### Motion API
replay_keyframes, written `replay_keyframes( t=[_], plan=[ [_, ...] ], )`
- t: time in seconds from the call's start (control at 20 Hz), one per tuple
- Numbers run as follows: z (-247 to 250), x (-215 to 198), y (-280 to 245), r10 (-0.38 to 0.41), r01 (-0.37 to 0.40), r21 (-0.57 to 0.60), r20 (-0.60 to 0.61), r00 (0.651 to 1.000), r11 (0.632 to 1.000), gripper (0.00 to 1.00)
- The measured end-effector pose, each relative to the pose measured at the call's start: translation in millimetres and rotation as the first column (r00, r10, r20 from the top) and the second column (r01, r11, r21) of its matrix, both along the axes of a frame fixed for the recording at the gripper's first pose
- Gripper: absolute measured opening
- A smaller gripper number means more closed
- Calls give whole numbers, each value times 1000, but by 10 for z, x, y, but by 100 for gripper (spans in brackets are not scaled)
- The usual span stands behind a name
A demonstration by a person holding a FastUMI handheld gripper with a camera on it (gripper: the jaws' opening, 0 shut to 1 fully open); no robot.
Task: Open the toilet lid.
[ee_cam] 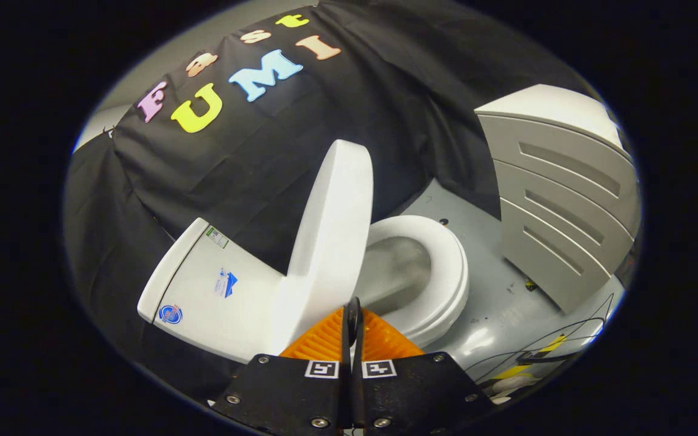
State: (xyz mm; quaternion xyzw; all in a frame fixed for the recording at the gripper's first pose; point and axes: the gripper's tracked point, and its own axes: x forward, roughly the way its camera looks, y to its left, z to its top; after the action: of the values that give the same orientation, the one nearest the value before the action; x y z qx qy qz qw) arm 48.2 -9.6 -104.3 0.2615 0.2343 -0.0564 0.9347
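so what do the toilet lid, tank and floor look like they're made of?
Toilet lid, raised: smooth white, matte sheen, likely plastic. Tank: glossy white, probably ceramic, stickers on it. Floor: grey, shiny, reflects light, maybe painted or vinyl. Gripper jaws closed together, holding nothing.

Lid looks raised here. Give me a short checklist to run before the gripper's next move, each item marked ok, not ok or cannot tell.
1. Lid lifted clear of the seat: ok, it stands up with the bowl open.
2. Lid resting against the tank: cannot tell, the contact point is hidden.
3. Gripper free of the lid: ok, fingers closed together with nothing between them, just short of the lid's lower edge.
4. Seat still down: ok.
5. Pull-back path clear: cannot tell, the space behind the gripper is unseen.
6. Cabinet clear of the toilet: ok, floor shows between them.
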Motion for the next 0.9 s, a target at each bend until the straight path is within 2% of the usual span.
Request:
replay_keyframes(
  t=[0.4, 0.9],
  plan=[
    [225, -15, 249, 18, -12, -102, 64, 998, 995, 0],
    [573, 35, 672, 125, -74, -285, 166, 978, 956, 0]
  ],
)
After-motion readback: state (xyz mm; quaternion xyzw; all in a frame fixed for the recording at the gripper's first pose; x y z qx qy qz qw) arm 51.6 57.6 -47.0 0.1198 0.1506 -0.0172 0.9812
